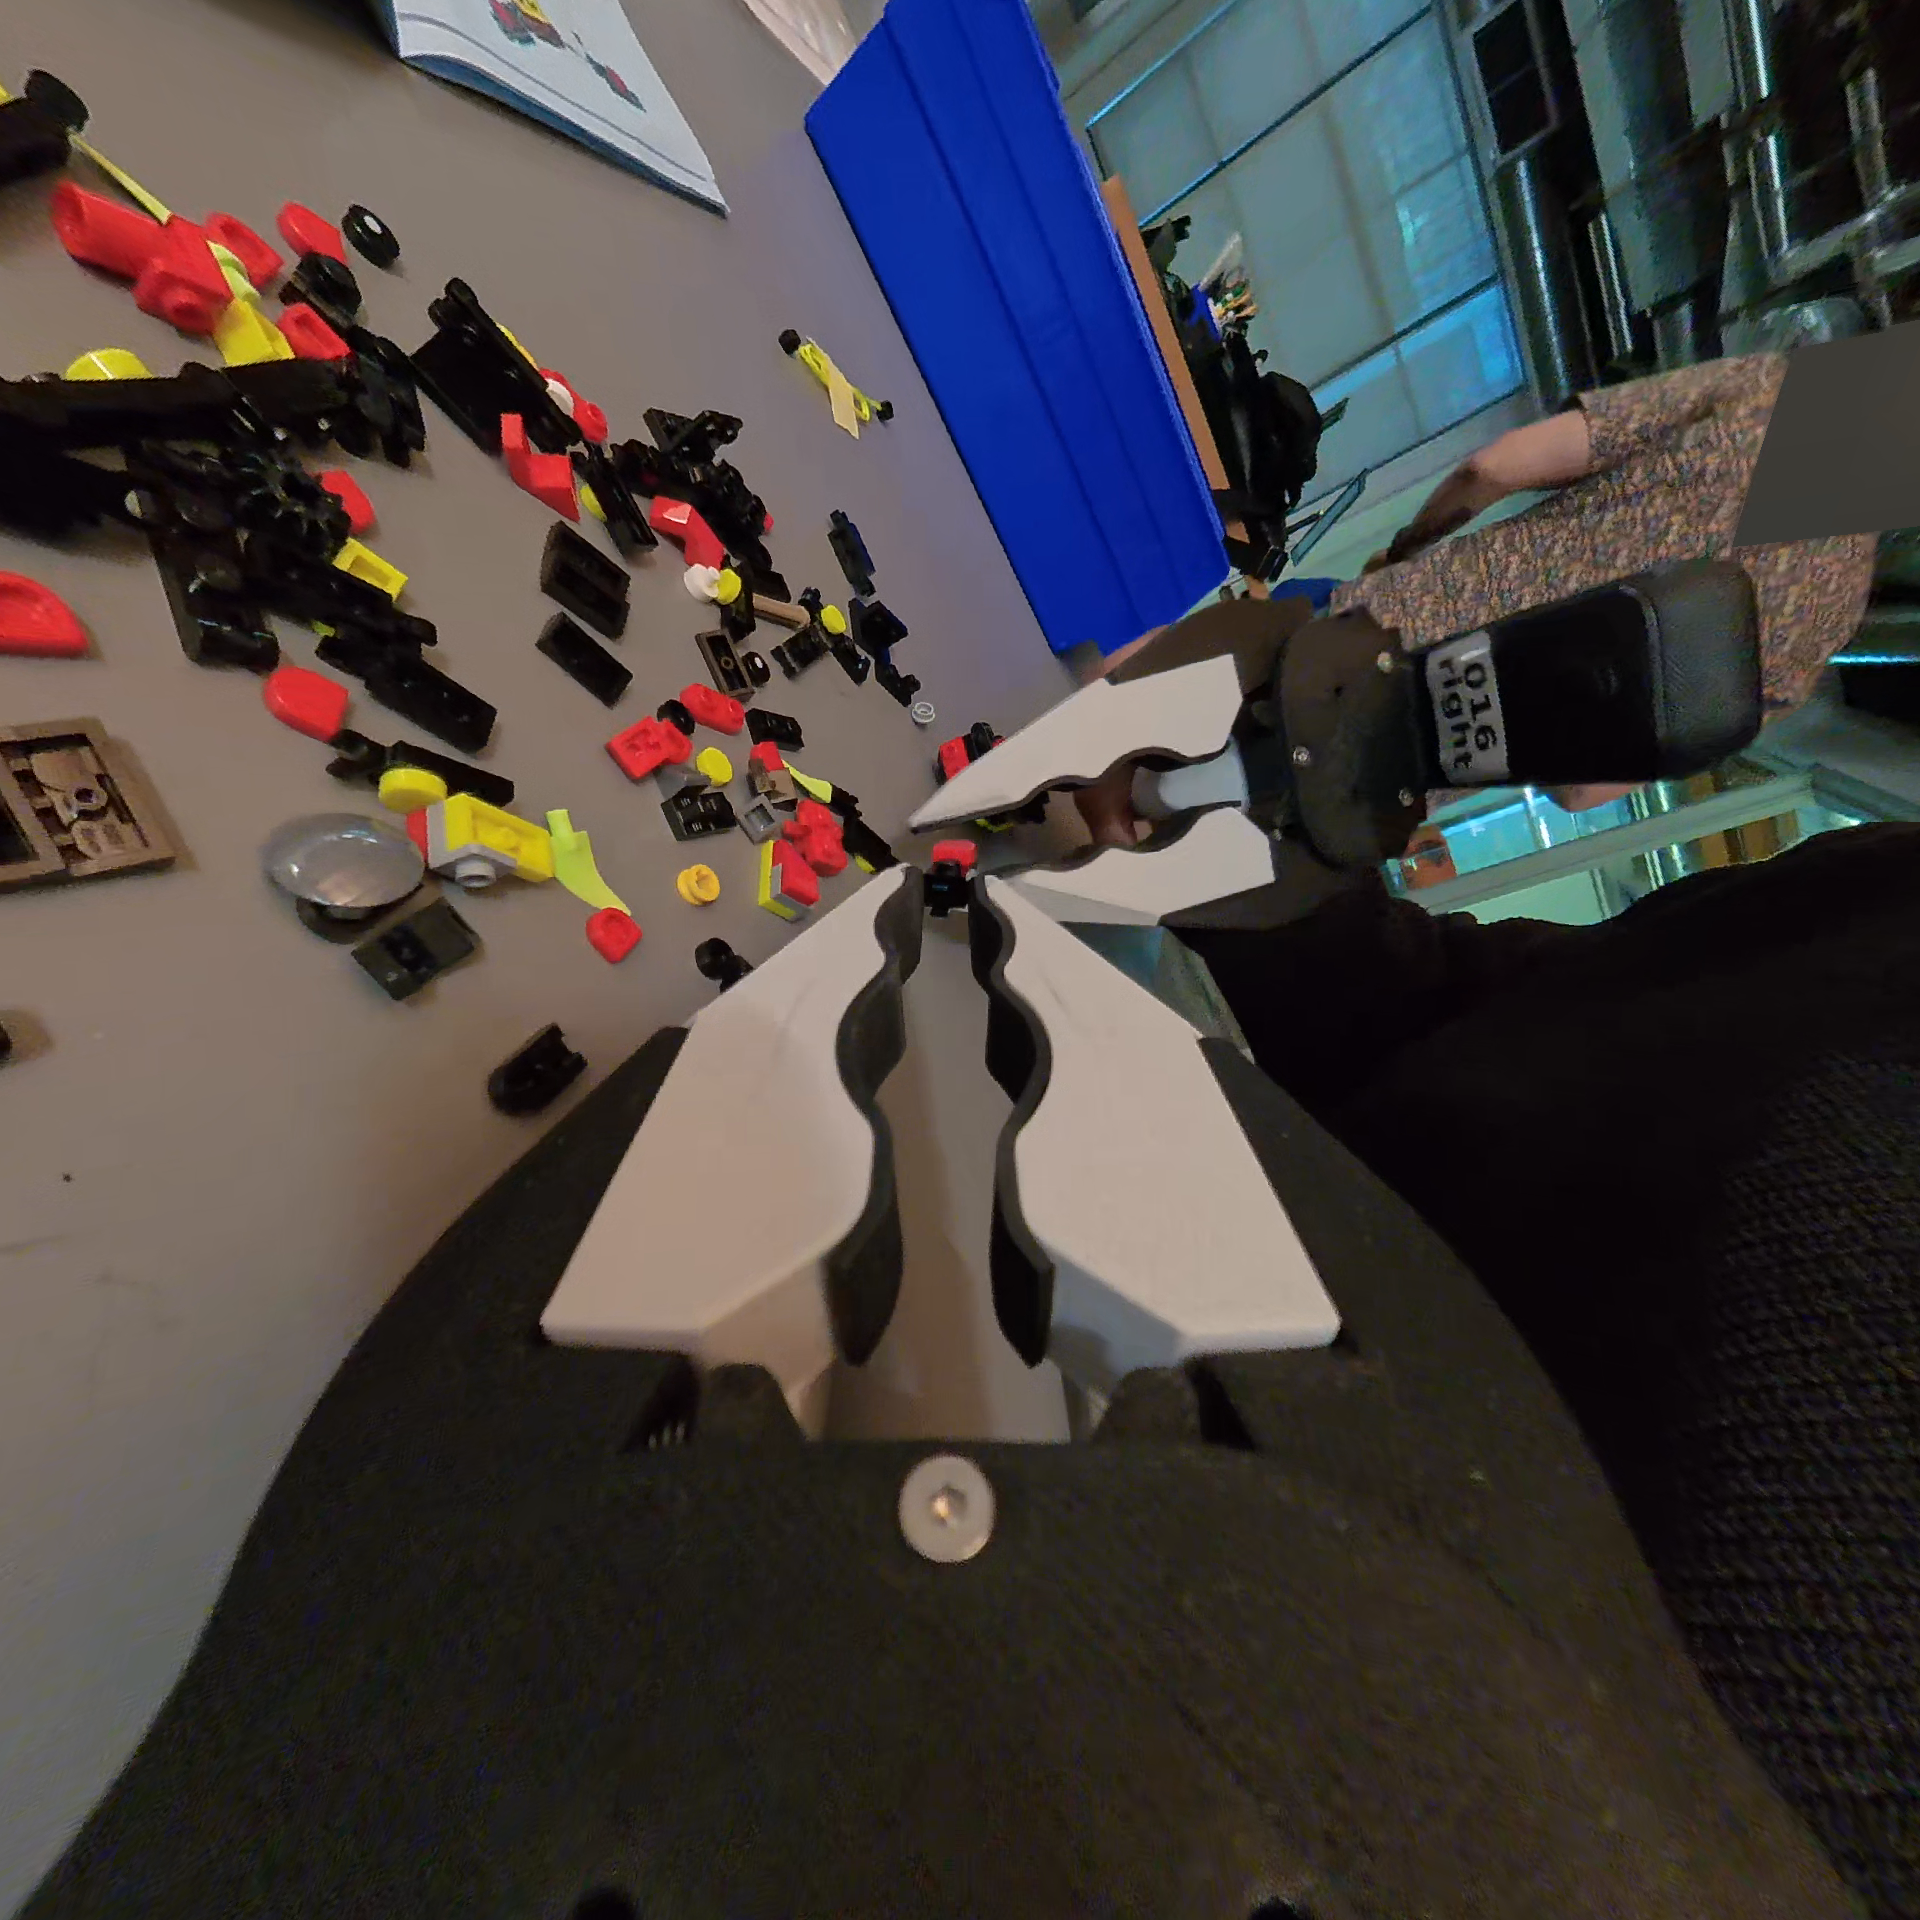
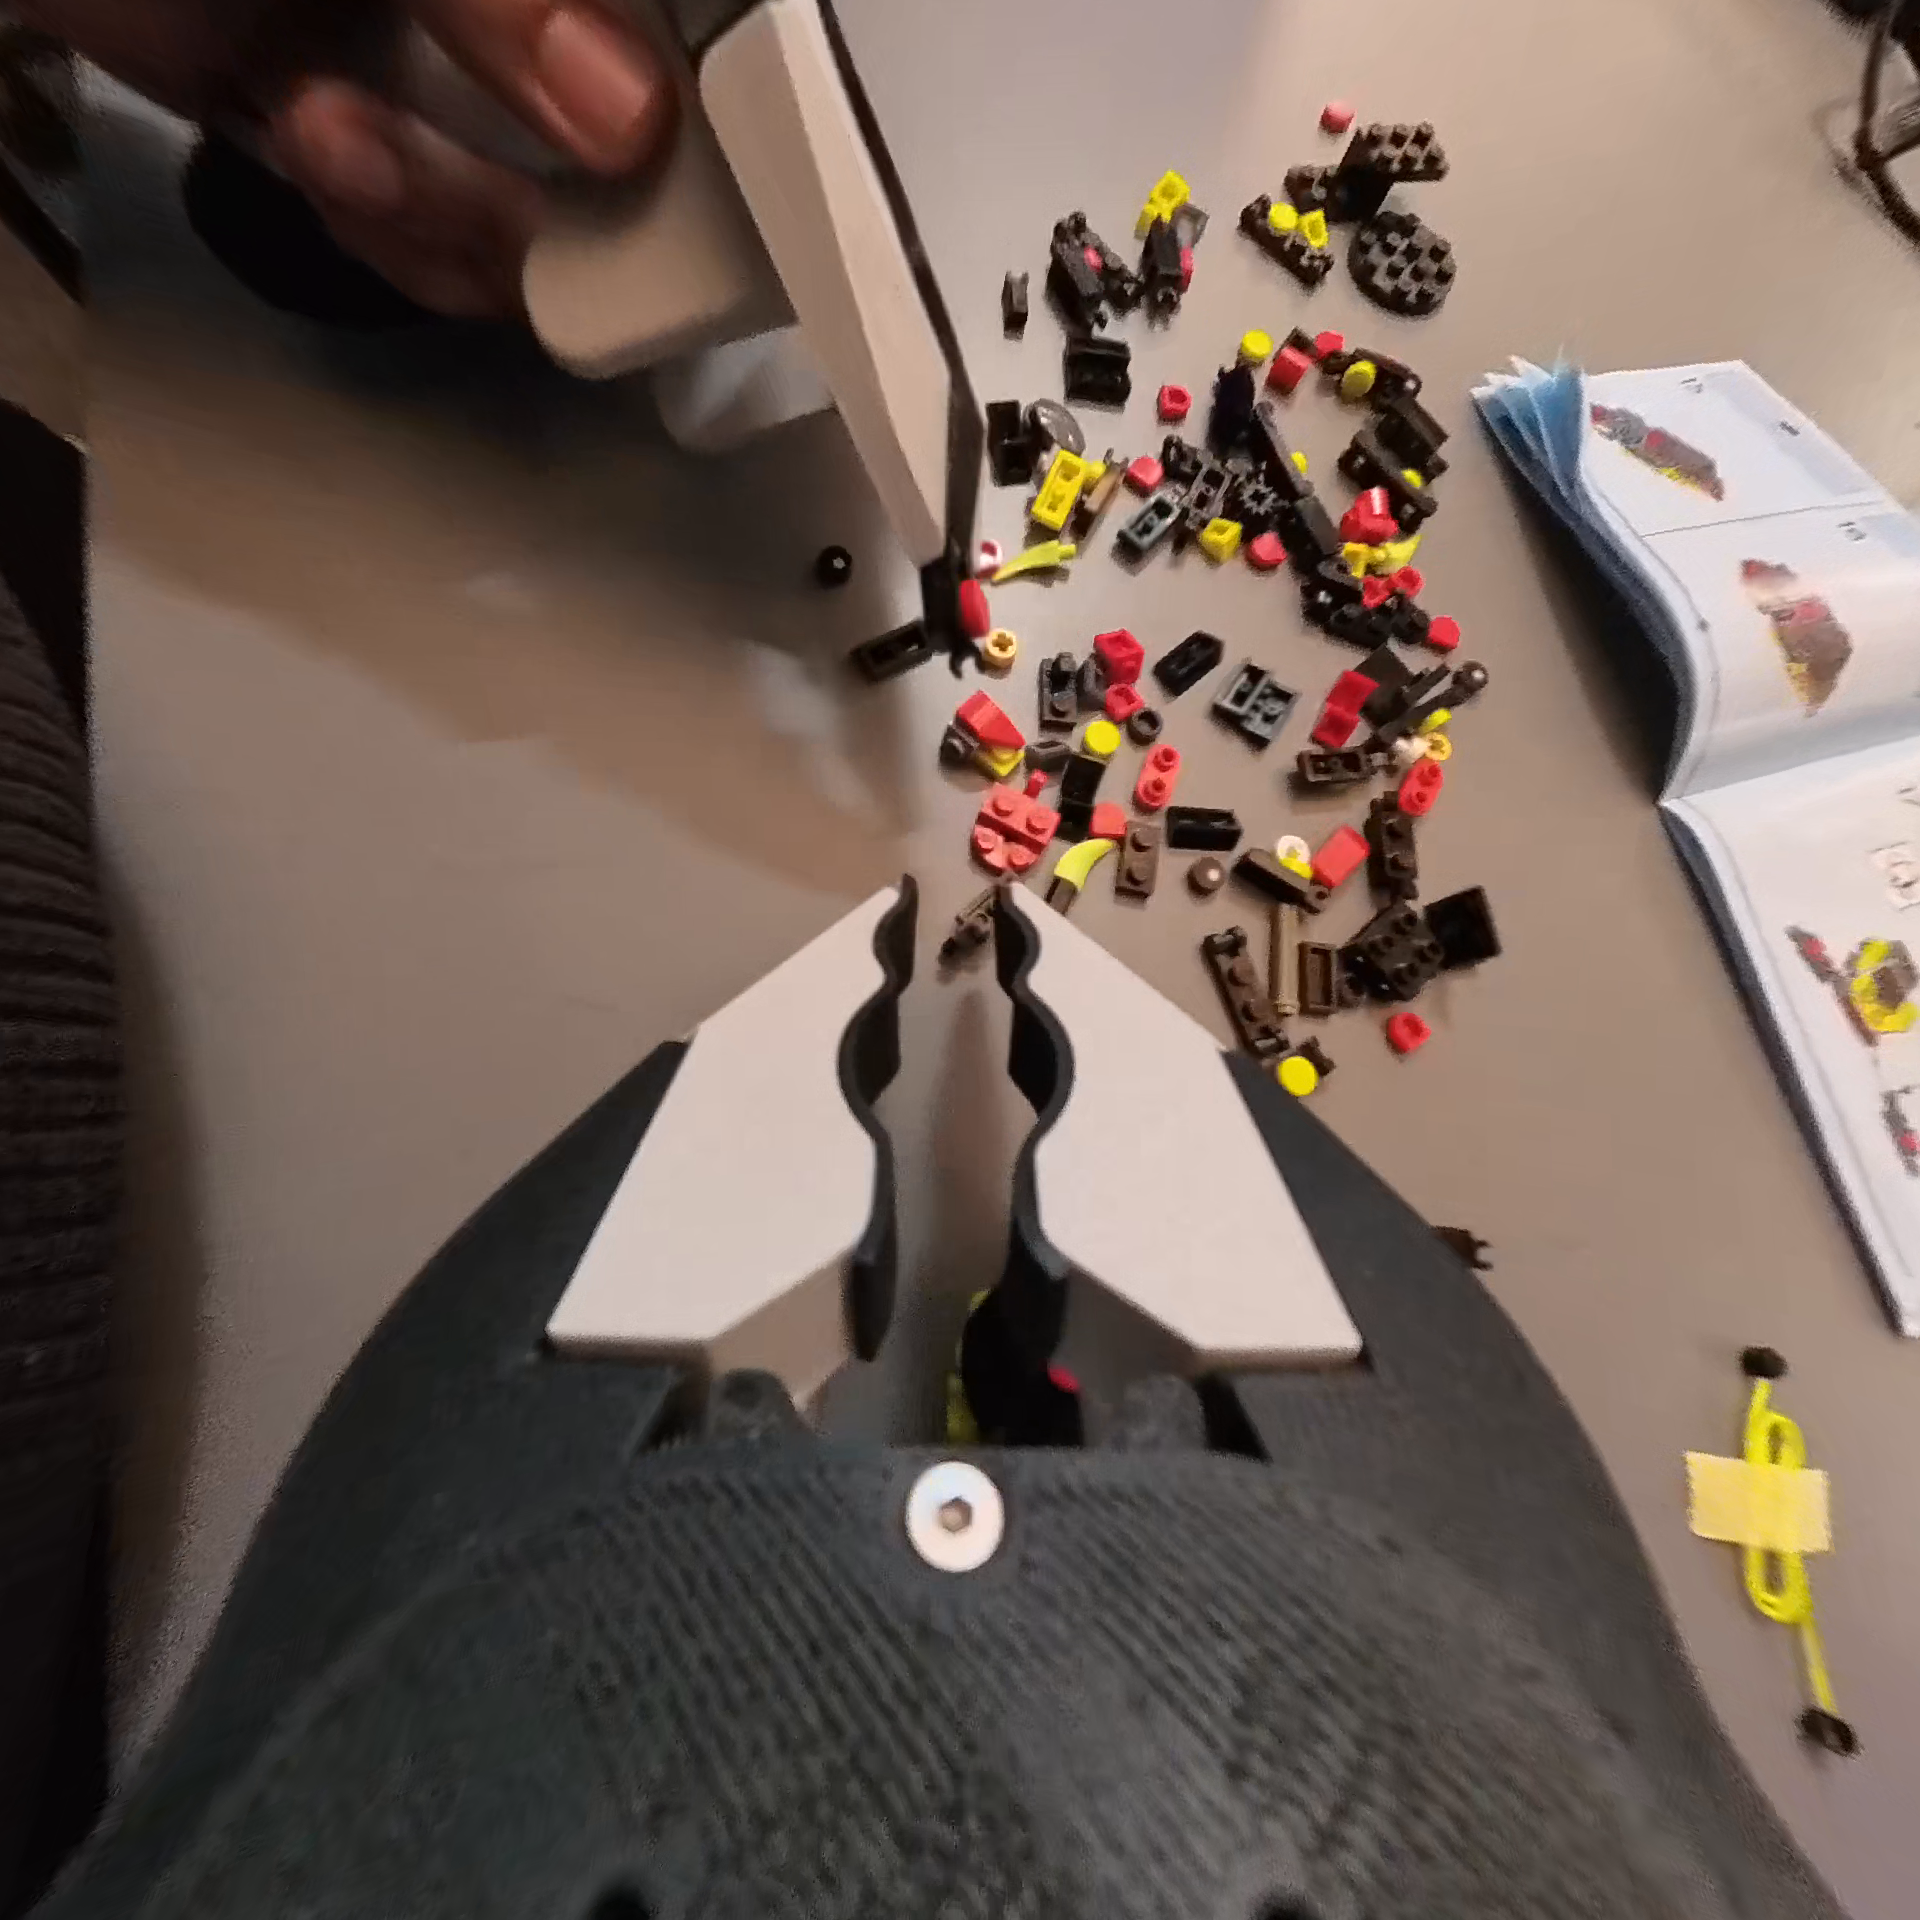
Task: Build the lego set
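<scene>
Black-and-red piece (image 1: 948,878) half-hidden between left gripper (image 1: 945,883) pads

The small bricks (image 2: 1340,717) look of glossy plastic, the tabletop (image 2: 520,727) smooth and matt, the booklet (image 2: 1766,582) of paper, the fingers (image 1: 748,1143) matt white plastic.

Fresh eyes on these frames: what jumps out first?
The scatter of red, black and yellow bricks across the grey table, with an open booklet at its edge. Next, the left hand-held gripper pinching a small black-and-red piece at its tips, the right hand-held gripper close by with its fingers slightly apart. A blue panel stands behind.
</scene>
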Action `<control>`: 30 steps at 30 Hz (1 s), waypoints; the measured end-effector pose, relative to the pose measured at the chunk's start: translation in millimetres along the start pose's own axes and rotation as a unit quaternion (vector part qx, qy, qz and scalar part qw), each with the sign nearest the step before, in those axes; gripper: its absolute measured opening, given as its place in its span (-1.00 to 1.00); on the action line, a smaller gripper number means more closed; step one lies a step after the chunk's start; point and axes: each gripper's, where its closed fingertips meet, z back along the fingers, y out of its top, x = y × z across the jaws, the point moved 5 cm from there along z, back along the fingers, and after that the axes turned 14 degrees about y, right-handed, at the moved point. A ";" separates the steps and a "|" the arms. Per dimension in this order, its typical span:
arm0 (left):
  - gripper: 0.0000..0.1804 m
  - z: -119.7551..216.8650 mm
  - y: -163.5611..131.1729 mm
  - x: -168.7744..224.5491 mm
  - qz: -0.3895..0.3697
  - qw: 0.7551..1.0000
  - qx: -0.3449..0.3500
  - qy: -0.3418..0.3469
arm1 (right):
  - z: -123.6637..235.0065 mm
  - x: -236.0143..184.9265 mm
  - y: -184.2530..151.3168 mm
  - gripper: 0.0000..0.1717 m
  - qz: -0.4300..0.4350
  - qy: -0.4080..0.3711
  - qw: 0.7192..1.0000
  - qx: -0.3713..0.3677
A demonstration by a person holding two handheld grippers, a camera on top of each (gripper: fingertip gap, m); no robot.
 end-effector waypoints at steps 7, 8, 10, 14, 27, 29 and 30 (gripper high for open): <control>-0.93 -2.3 -4.3 2.6 -0.020 1.000 -0.015 0.006 | -7.5 1.2 -3.7 -0.91 0.036 -0.041 0.997 -0.057; -0.93 -3.4 -5.7 3.1 -0.023 0.999 -0.020 0.006 | -7.3 3.5 -3.3 -0.93 0.035 -0.049 0.997 -0.058; -0.93 -6.6 -10.5 4.3 -0.029 0.999 -0.038 0.006 | -6.2 11.1 -3.3 -1.00 0.027 -0.076 0.995 -0.059; -0.93 -11.6 -19.3 8.2 -0.046 0.997 -0.067 0.006 | 1.8 27.0 -7.4 -1.00 0.002 -0.133 0.989 -0.058; -0.93 -21.9 -47.8 14.0 -0.194 0.968 -0.148 0.058 | 35.5 26.0 7.1 -0.88 -0.117 -0.028 0.980 0.159; -0.93 -22.7 -50.1 15.8 -0.219 0.962 -0.151 0.066 | 38.0 23.9 10.2 -0.88 -0.107 -0.028 0.980 0.166; -0.93 -22.6 -51.1 16.4 -0.231 0.958 -0.153 0.069 | 38.2 22.6 11.5 -0.88 -0.099 -0.029 0.981 0.167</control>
